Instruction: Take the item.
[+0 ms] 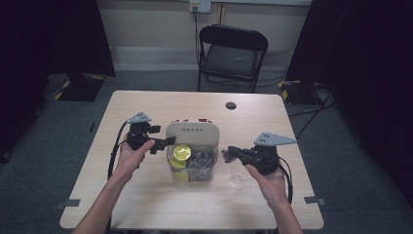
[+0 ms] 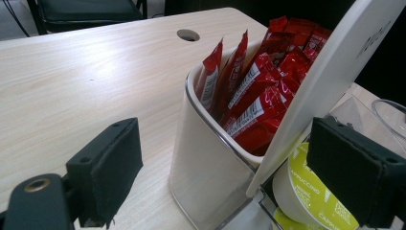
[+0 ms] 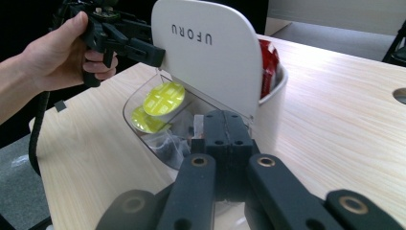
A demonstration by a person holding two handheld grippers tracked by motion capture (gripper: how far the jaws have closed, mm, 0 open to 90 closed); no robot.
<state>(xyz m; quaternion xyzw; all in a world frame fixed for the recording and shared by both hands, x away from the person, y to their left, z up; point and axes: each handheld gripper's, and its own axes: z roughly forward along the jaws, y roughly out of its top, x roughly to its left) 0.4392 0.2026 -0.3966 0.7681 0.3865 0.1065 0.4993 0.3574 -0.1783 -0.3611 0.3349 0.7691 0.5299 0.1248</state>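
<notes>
Nearest the left gripper [image 1: 163,142], a lime-green capsule [image 2: 313,194] reads "CAPPUCCINO" on its lid; it lies in the clear front bin [image 3: 143,125] of the organiser. Just beyond, the white lid [image 3: 210,52] stands raised and reads "UFORU". Behind it, red sachets [image 2: 258,91] stand upright in the white cup [image 2: 206,158]; their print is too small to read. The left gripper's jaws stand wide apart, one on each side of the organiser's corner, gripping nothing. The right gripper [image 3: 225,129] has its jaws pressed together with something thin and clear between them, close against the bin's near end. A pale wood table [image 1: 146,204] carries it all. Beyond stands a black folding chair [image 1: 231,53] on grey carpet.
</notes>
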